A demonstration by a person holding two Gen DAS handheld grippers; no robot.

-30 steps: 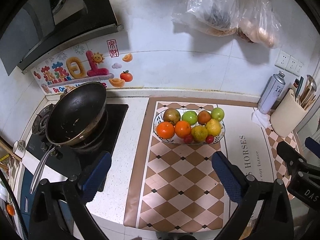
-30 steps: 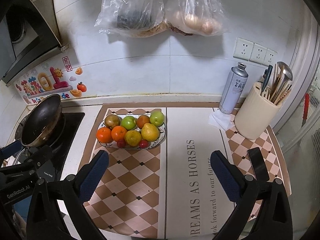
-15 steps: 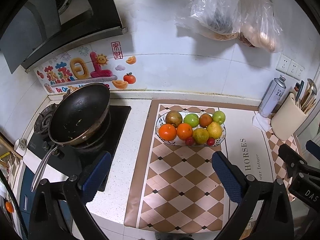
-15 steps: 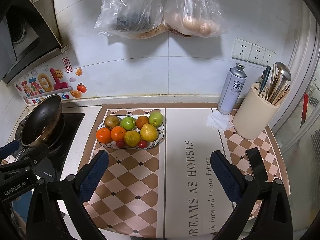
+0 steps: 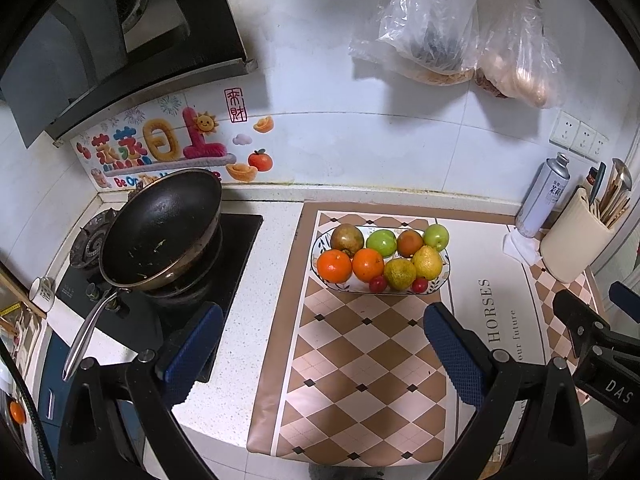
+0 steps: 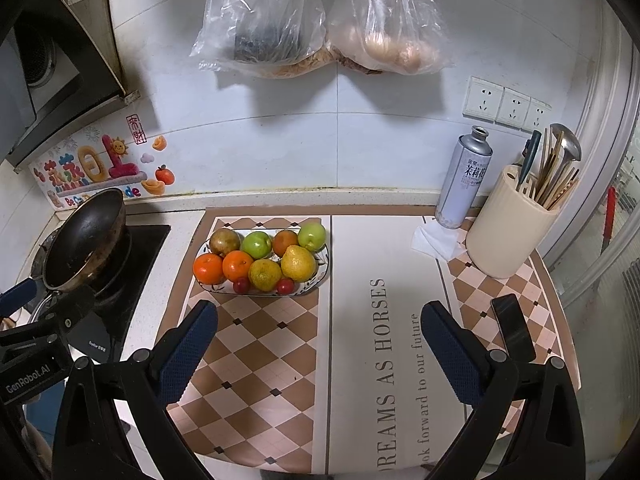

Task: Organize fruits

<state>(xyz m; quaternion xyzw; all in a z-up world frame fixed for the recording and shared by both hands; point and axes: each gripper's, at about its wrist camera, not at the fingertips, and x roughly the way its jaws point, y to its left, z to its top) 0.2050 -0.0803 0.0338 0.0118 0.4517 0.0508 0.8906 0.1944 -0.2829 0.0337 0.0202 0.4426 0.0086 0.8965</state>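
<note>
A patterned oval plate (image 5: 445, 276) (image 6: 325, 266) sits on the checkered mat and holds several fruits in two rows: oranges (image 5: 334, 266) (image 6: 208, 268), green apples (image 5: 381, 241) (image 6: 256, 245), a yellow pear (image 5: 427, 263) (image 6: 298, 263) and small red fruits (image 5: 377, 284) (image 6: 241, 285). My left gripper (image 5: 322, 338) is open and empty, held above the mat in front of the plate. My right gripper (image 6: 320, 338) is open and empty, held above the mat to the plate's front right.
A black pan (image 5: 160, 228) sits on the stove at left. A spray can (image 6: 464, 178), a cream utensil holder (image 6: 508, 232) and a black phone (image 6: 513, 332) are at right. Plastic bags (image 6: 320, 20) hang on the wall.
Both grippers have drawn back a little and tilted up slightly; the plate appears slightly farther. Nothing on the counter has moved.
</note>
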